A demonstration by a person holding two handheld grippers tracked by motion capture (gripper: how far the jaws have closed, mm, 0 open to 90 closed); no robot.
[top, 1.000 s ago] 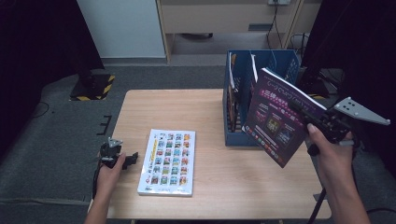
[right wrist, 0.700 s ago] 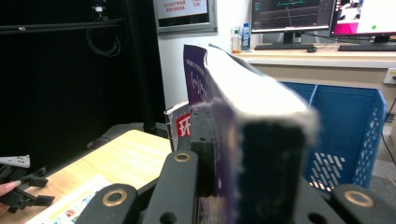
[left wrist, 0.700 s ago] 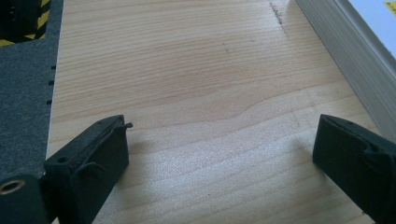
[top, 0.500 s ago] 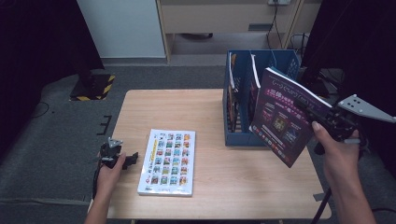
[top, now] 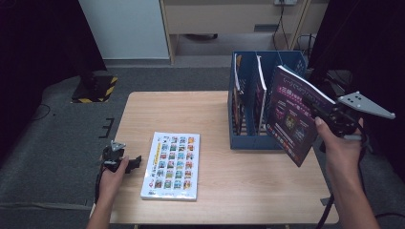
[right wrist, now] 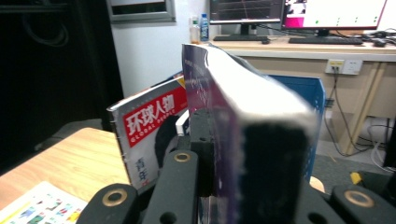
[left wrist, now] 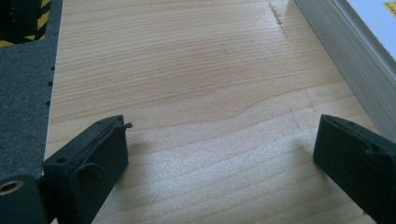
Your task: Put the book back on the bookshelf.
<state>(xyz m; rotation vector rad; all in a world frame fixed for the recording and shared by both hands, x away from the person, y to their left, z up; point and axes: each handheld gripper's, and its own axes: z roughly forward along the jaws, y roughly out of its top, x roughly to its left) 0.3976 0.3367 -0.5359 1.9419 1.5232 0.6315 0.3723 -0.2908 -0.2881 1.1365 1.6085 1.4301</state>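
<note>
A purple book (top: pixel 293 114) is held upright and tilted in the air, just right of the blue file rack (top: pixel 243 136). My right gripper (top: pixel 329 117) is shut on its right edge; in the right gripper view the jaws clamp the book's thick edge (right wrist: pixel 252 140). A white picture book (top: pixel 172 164) lies flat on the wooden table (top: pixel 181 107). Resting at the table's left edge, my left gripper (top: pixel 135 161) stands open, its fingertips (left wrist: pixel 105 144) spread over bare wood beside the white book's page edge (left wrist: pixel 345 60).
The rack holds two upright magazines (top: pixel 260 98), one with a red title band (right wrist: pixel 149 116). A desk with monitors (right wrist: pixel 299 14) stands beyond. Dark grey floor (top: pixel 62 138) surrounds the table.
The right hand has carried the purple book a little to the right and lower, staying beside the rack. The left hand and white book have not moved.
</note>
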